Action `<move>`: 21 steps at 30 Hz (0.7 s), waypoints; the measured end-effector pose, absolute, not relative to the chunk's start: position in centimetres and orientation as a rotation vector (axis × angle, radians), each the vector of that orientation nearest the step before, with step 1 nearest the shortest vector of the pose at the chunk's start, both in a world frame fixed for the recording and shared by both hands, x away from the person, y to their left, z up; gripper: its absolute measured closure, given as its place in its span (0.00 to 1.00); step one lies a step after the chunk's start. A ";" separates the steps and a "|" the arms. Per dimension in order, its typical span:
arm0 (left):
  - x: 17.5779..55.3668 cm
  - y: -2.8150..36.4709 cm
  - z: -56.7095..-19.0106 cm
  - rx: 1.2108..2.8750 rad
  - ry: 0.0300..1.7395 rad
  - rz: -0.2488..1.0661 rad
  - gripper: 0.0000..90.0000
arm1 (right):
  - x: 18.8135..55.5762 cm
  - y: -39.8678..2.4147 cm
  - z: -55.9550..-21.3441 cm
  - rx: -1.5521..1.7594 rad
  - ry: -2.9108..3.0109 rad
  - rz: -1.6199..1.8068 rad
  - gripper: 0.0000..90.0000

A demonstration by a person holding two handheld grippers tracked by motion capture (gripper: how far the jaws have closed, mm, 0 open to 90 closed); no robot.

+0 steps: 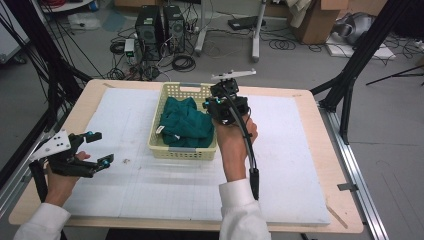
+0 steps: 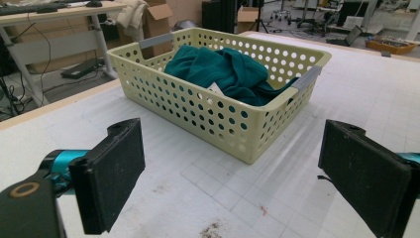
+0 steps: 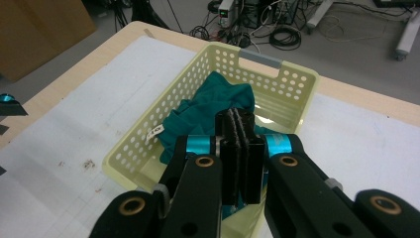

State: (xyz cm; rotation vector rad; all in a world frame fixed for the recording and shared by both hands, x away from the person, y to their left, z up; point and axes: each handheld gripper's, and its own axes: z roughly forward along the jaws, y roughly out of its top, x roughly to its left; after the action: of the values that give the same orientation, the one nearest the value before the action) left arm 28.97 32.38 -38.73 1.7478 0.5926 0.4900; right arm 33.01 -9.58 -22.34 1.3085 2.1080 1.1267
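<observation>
Black jaws of the left gripper (image 2: 233,173) are seen spread wide apart, nothing between them, held low over the white mat (image 1: 295,165) at the counter's (image 1: 320,107) left edge, well apart from the basket (image 1: 182,148). Right gripper (image 3: 239,148) is held above the basket's right rim, jaws pressed together, nothing seen clamped. Pale yellow perforated basket is placed mid-counter on the mat, grey grips on both short ends. Teal cloth (image 1: 186,122) is bunched inside the basket. A small white tag (image 3: 156,132) is attached to the cloth; print on it is too small to be read. No brand marks can be made out.
</observation>
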 end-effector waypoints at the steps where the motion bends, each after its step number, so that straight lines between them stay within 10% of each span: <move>1: 29.0 32.4 -38.7 1.752 0.595 0.495 0.12 | 33.0 -9.6 -22.4 1.306 2.108 1.128 0.99; 21: 29.0 32.4 -38.7 1.751 0.593 0.491 0.12 | 33.5 -9.6 -22.5 1.307 2.122 1.135 0.99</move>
State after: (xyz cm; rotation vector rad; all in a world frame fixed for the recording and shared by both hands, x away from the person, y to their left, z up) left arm 28.99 32.39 -38.75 1.7511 0.5927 0.4911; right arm 33.48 -9.63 -22.50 1.3066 2.1219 1.1350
